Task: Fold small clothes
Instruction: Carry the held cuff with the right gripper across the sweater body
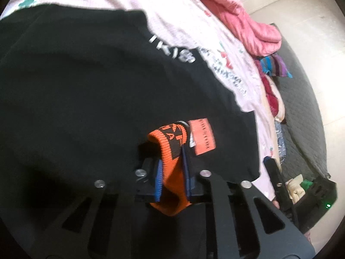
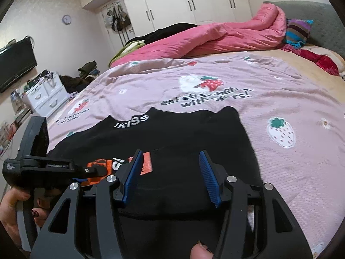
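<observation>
Black garment (image 2: 183, 133) with an orange ribbed cuff (image 1: 170, 149) lies spread on the bed's pink strawberry sheet (image 2: 280, 99), near its front edge. We judge it light, soft and floppy, so it will sag and crease wherever it hangs unsupported; the knitted cuff and the hems are thicker and give the surest hold, better than the slack middle. Our left gripper (image 1: 172, 172) is clenched on that orange cuff, blue pads pressed against the knit. Our right gripper (image 2: 170, 177) hovers over the black cloth with jaws apart, grasping nothing. We count one black garment, one orange cuff in view, one orange label (image 1: 202, 137), perhaps sewn on, and two grippers.
</observation>
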